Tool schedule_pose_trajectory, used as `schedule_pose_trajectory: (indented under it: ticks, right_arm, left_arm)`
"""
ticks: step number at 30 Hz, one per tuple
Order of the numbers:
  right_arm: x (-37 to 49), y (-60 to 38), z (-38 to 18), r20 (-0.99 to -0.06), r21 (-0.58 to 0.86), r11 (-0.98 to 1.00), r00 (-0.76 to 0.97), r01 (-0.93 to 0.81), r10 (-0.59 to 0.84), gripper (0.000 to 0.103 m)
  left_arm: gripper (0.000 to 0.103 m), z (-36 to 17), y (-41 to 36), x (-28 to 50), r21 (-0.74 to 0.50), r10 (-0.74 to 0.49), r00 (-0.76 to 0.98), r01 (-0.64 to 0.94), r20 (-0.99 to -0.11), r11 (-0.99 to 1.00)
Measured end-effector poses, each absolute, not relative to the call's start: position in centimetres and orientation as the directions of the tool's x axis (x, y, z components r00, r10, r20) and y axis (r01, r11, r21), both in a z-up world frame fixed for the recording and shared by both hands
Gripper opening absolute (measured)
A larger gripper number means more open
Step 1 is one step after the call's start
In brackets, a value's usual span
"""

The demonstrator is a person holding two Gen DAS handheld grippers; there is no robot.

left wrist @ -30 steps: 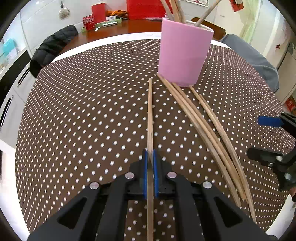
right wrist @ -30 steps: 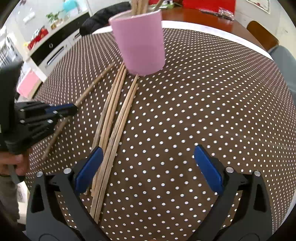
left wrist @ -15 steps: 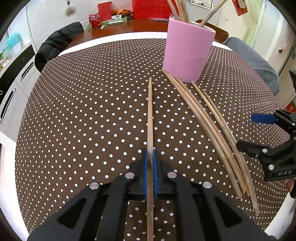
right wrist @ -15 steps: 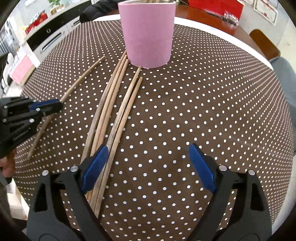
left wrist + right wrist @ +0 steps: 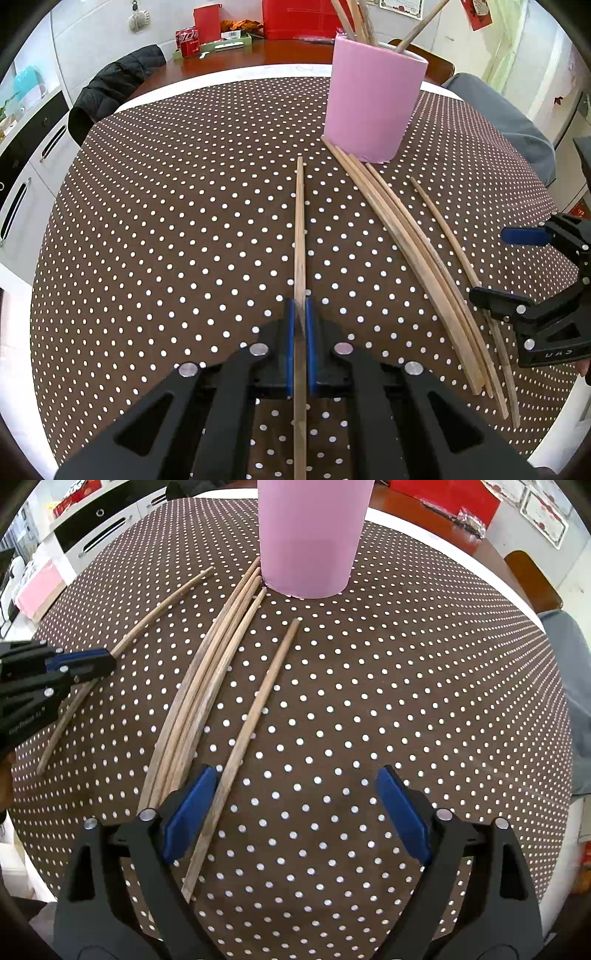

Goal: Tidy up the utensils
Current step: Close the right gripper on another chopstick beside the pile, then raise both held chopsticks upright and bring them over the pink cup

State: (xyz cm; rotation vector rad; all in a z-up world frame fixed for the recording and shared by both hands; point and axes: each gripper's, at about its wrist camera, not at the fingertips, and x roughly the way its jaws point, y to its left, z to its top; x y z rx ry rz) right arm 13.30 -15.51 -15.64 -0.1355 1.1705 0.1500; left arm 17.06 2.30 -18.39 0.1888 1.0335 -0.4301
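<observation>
Cropping pink cup [image 5: 308,535] rim, chopsticks [image 5: 356,18] cut off

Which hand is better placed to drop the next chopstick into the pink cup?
Left. The left tongs already clamp a chopstick; the right tongs are only closing around a loose one on the cloth.
</observation>
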Motion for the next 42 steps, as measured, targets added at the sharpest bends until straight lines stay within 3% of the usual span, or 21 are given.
schedule_pose_trajectory:
  ticks: [2, 7, 18, 25, 28, 33, 42]
  right_arm:
    - [13.1, -14.9, -15.3, -0.922, -0.022, 0.981, 0.384, -0.193, 0.055, 0.052]
    - [14.3, -15.1, -14.9, -0.926, 0.003, 0.989, 0.372, -0.147, 0.058, 0.032]
    - [19.6, -17.2, -13.9, -0.937, 0.119, 0.988, 0.318, -0.102, 0.145, 0.031]
    - [21.7, -17.8, -13.1, -0.935, 0.105, 0.989, 0.330, -0.101, 0.133, 0.030]
    - [20.8, -16.7, -13.8, -0.926, 0.038, 0.993, 0.371, -0.110, 0.076, 0.011]
    - [19.3, -18.7, -15.2, -0.890, 0.203, 0.975, 0.398, -0.088, 0.222, 0.006]
    - [16.9, -20.0, -12.6, -0.790, 0.292, 0.943, 0.515, -0.159, 0.332, 0.006]
  left_arm:
    - [0.006, -18.3, 1.9, 17.1, -0.046, -0.253, 0.440, 0.428, -0.862, 0.903]
    - [0.006, -18.3, 1.8, 17.3, -0.048, -0.254, 0.439, 0.429, -0.862, 0.902]
    - [0.007, -17.3, 0.7, 20.5, -0.035, -0.247, 0.407, 0.462, -0.879, 0.886]
    - [0.010, -17.6, -1.2, 24.4, -0.050, -0.256, 0.373, 0.481, -0.892, 0.875]
    - [0.006, -17.5, -1.6, 25.0, -0.044, -0.263, 0.386, 0.492, -0.884, 0.869]
    - [0.006, -16.9, -0.2, 24.5, -0.109, -0.315, 0.406, 0.456, -0.858, 0.883]
    - [0.006, -11.7, 2.5, 22.4, -0.174, -0.408, 0.541, 0.431, -0.735, 0.886]
